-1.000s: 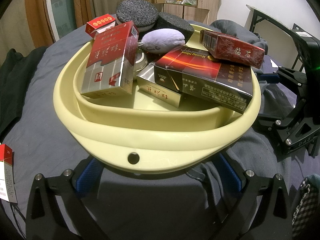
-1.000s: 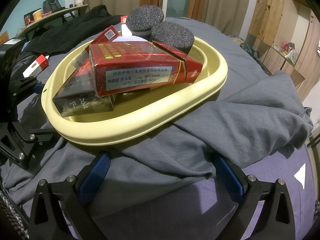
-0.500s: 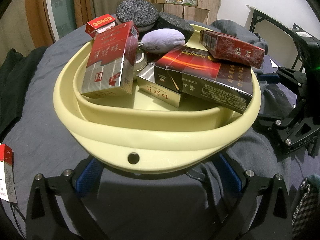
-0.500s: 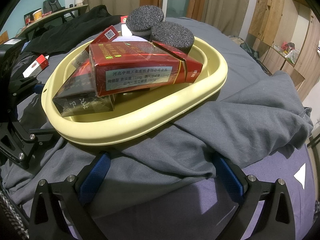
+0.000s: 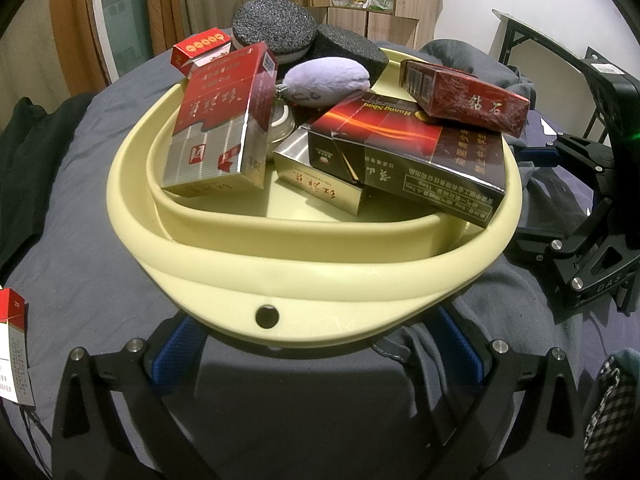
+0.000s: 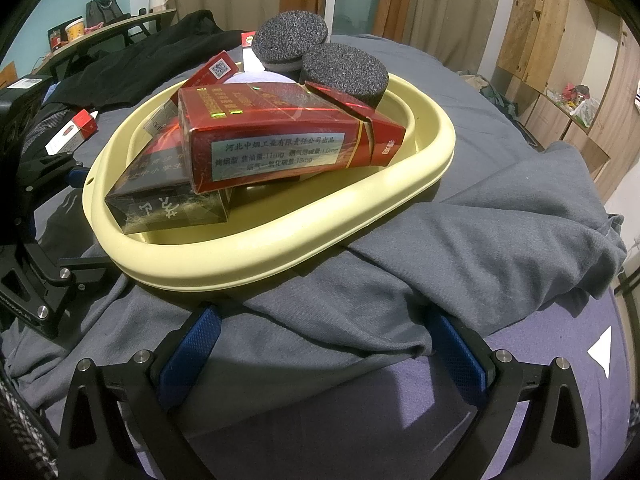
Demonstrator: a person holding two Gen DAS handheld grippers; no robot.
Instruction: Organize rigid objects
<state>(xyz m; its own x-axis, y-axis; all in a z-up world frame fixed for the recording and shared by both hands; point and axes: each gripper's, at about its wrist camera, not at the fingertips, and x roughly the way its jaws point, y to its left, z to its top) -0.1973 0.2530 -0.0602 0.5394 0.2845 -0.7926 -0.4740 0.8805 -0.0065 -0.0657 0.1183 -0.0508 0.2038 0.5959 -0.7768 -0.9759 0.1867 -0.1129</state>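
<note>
A pale yellow basin (image 5: 304,276) (image 6: 280,252) sits on a grey-covered bed, filled with several cigarette boxes: a red and silver one (image 5: 218,128), a dark carton (image 5: 416,152), a red box (image 5: 464,98) (image 6: 276,140). A lilac plush (image 5: 326,80) and two black foam discs (image 5: 276,26) (image 6: 344,72) lie at its far side. My left gripper (image 5: 316,344) is open and empty, its fingers just under the basin's near rim. My right gripper (image 6: 320,344) is open and empty over grey cloth, short of the basin.
A loose red and white cigarette box (image 5: 14,344) lies on the bed at the left; it also shows in the right wrist view (image 6: 72,136). A crumpled grey garment (image 6: 500,220) lies right of the basin. Black clothing (image 5: 28,152) lies at the left.
</note>
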